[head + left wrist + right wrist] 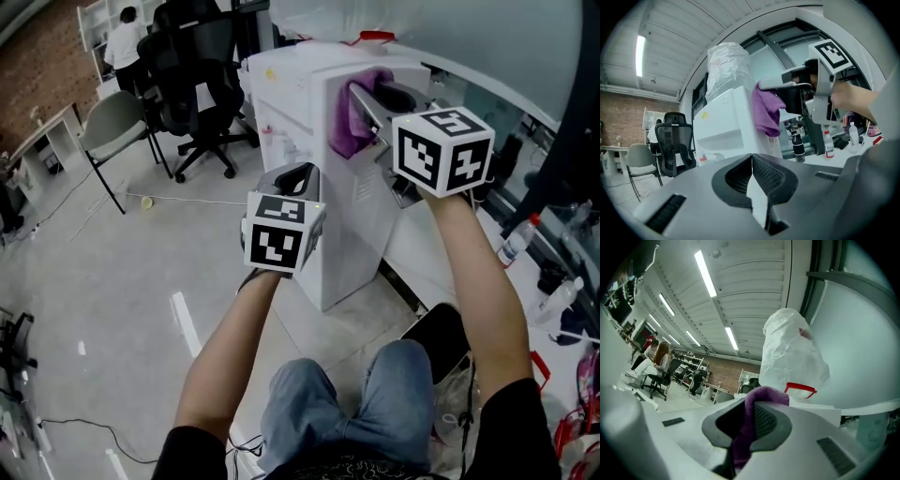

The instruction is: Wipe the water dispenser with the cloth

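In the head view, our left gripper (298,176) covers the lower part of one face of the water dispenser (300,94). The top edge cuts off the bagged bottle (422,23). In the right gripper view, the cloth (754,413) runs down between the jaws and out of sight. We cannot read the label on the desk bottle (517,239).

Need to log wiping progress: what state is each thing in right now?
Left claw: shut, empty.
Right claw: shut on the cloth.
Cloth: clamped, hanging by the dispenser's top edge.
Water dispenser: upright.
Bottle: on the dispenser, covered by a plastic bag.
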### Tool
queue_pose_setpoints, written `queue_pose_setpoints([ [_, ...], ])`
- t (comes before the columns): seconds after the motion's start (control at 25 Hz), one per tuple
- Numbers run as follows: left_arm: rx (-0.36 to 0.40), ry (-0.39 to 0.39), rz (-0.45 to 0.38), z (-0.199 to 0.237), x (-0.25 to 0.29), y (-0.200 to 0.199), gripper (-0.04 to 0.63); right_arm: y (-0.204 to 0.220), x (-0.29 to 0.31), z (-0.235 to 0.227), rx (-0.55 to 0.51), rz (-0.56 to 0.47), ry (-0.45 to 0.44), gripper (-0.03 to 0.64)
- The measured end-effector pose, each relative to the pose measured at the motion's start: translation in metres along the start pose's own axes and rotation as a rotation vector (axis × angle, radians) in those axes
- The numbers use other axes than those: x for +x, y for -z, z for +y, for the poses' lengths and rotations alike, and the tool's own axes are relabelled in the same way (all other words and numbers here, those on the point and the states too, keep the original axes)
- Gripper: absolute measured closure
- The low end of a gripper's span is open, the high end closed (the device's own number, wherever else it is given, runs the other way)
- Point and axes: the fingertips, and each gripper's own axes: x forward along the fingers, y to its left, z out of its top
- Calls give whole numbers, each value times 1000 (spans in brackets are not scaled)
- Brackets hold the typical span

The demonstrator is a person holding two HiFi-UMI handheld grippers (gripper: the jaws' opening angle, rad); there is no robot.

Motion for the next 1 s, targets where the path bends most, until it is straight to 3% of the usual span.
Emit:
queue_pose_setpoints([
  [0.52,-2,6,9,-2,-2,10,569,5,4,3,43,-35,-8,584],
  [1.0,-22,25,66,-13,7,55,569,62,-5,12,64,-26,6,584],
])
